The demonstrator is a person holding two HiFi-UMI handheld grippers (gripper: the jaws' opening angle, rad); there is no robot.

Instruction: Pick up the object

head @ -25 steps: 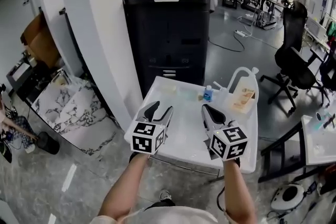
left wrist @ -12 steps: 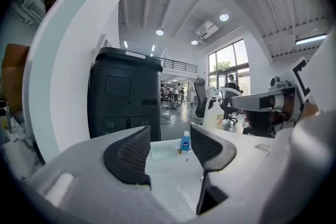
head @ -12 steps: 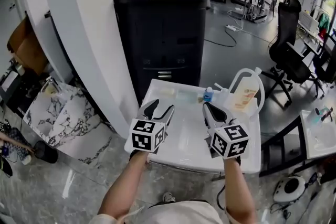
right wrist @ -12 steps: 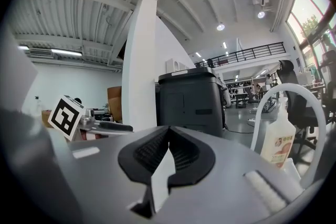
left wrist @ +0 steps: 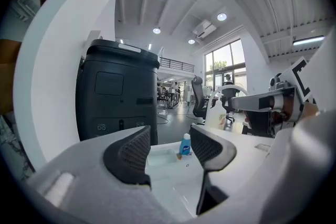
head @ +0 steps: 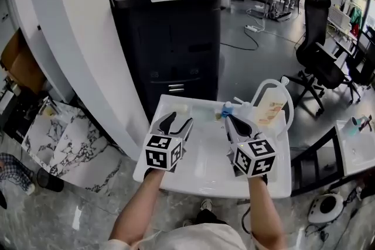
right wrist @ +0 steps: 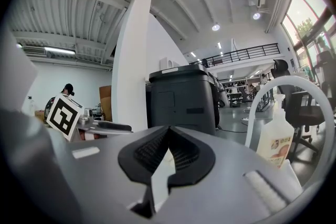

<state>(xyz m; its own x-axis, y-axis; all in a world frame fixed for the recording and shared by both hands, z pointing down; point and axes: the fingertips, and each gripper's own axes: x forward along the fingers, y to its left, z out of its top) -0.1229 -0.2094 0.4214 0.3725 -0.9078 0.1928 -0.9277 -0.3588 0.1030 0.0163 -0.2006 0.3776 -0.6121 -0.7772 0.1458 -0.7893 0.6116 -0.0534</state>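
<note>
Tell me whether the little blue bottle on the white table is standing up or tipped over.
Upright: the blue bottle stands on its base on the white table, with its white cap on top.

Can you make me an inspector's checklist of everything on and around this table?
surface: white table, mostly bare.
job's things: probably the small blue bottle, at the far edge, untouched.
clutter: big pump jug beside it; clear box.
grippers: left gripper open, jaws just been opening, nothing between them; right gripper shut, empty.
cables: cable on the floor beyond the table.
surroundings: black printer, white pillar, office chair.
</note>
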